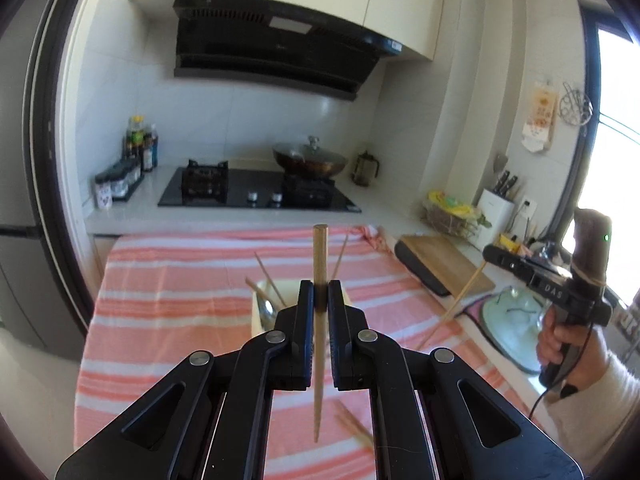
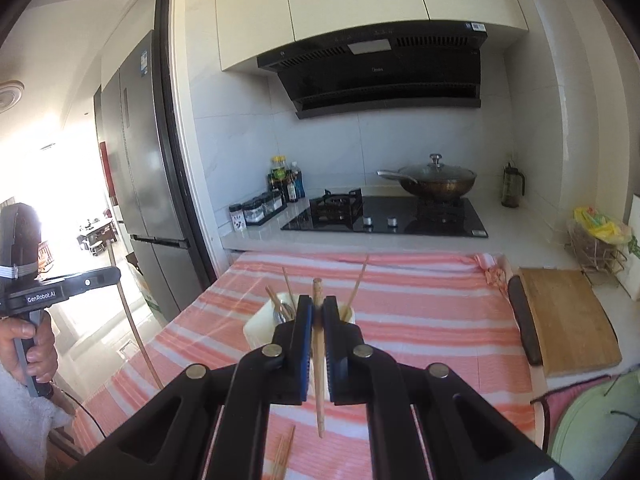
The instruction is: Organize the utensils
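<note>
One label [image 2: 41, 299], "GenRobot.AI", left gripper [image 2: 96, 280]

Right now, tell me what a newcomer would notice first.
Each gripper holds one chopstick upright between its fingers: the left gripper and the right gripper. Behind them, a white holder with more chopsticks stands on the striped cloth. Farther back, a lidded wok sits on the stove.

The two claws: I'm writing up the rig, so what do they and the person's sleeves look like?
Each claw is black, with bolted linkage arms and blue-edged pads. The left claw has a "GenRobot.AI" label on its bar and a banded dark top unit. The right claw shows a green light, a black cable and a rubber band. Both hands come out of fuzzy white sleeves.
</note>
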`<state>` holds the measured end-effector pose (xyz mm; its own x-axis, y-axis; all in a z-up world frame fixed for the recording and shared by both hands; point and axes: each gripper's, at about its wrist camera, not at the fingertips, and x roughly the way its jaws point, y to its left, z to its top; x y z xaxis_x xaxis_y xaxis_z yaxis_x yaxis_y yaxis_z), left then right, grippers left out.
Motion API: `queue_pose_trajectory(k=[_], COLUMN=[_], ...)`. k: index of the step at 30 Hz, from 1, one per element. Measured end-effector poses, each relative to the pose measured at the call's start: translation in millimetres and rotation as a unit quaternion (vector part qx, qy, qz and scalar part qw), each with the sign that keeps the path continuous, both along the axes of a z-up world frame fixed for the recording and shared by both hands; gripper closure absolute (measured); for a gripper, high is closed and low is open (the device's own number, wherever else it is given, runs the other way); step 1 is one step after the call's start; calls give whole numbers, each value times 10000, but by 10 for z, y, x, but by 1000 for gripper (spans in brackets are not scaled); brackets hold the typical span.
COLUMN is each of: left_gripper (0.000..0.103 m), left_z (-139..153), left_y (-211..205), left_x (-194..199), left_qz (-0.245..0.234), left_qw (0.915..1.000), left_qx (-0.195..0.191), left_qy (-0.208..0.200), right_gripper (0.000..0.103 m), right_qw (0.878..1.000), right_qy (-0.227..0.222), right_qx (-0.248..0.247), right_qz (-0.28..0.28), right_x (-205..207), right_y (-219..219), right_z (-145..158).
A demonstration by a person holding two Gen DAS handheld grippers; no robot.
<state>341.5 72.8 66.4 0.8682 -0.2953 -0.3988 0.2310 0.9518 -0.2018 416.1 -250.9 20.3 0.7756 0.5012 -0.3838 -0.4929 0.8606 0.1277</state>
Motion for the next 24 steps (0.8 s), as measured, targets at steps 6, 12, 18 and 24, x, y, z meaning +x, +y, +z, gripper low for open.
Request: queue_pose_trajectory(k=[6,12,18,24], left_gripper=[98,98,94,27], left_z=[206,-385,-1131,-1358], left_y=[-7,-80,-166,-71], left_x=[652,1500,2034,1586], left_qz=[671,735,580,369], left_qw=[9949,9970,9888,9882], left_qx=[-204,-177,-44,-38], left_qy=[-721,159,1372,1488], right_gripper=[97,97,94,54], right_qw=[9969,9991,9914,9949], right_qy=[-774,9,1148,960], right_qx=[124,-265,-486,-180], right_qz=[67,337,395,248], right_x=[433,1135,1724,1490], right_y=[406,859,1096,917], right_z=[263,-155,-808,-921])
